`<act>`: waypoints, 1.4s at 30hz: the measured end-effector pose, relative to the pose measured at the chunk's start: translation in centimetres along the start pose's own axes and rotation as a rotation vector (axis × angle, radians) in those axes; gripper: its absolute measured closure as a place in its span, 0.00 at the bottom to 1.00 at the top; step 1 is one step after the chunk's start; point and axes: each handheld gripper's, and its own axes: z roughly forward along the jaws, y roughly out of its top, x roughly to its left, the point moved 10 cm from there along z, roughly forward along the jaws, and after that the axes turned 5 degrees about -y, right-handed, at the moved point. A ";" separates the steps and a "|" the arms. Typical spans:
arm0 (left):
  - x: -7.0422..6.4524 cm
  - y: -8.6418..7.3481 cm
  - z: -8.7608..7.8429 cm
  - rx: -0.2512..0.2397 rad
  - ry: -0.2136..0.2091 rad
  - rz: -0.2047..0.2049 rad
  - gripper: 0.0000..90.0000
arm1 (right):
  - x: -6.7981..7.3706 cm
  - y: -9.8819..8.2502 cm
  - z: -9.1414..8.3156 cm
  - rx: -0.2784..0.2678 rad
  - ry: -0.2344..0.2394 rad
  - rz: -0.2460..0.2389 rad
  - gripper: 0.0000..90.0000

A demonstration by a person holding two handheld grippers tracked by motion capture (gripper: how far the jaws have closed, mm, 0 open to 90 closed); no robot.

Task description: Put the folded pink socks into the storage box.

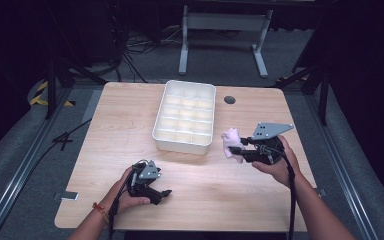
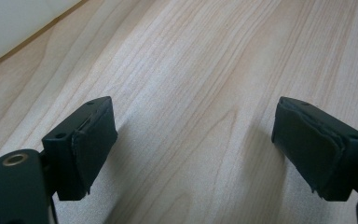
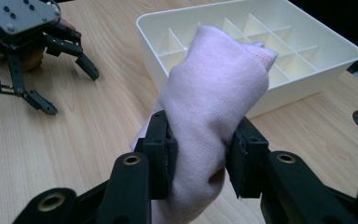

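Sock (image 3: 214,93) bottom cut off below right claw (image 3: 200,154).

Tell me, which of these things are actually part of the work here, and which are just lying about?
Seemingly in use:
- pale pink rolled-up cloth, clamped in the right gripper
- white plastic tray with divided compartments, beside it
- left gripper, open, resting on the wooden table

Lying about:
- white metal stand on the floor
- floor cables
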 end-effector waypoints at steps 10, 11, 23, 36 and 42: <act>0.0 0.0 0.0 0.000 0.000 0.000 0.16 | -0.1 2.1 1.3 0.002 -0.009 -0.036 0.72; 0.0 0.0 0.0 0.000 0.000 0.000 0.15 | -0.2 2.2 1.4 0.002 -0.011 -0.038 0.72; 0.0 0.0 0.0 -0.003 0.000 -0.004 0.15 | -0.3 4.0 4.8 0.020 -0.011 -0.069 0.72; 0.0 0.0 0.0 -0.002 0.000 -0.002 0.16 | -2.2 4.8 8.7 0.096 -0.052 -0.079 0.72; 0.0 0.0 0.0 0.000 -0.002 -0.003 0.15 | -2.6 5.0 10.4 0.125 -0.063 -0.093 0.72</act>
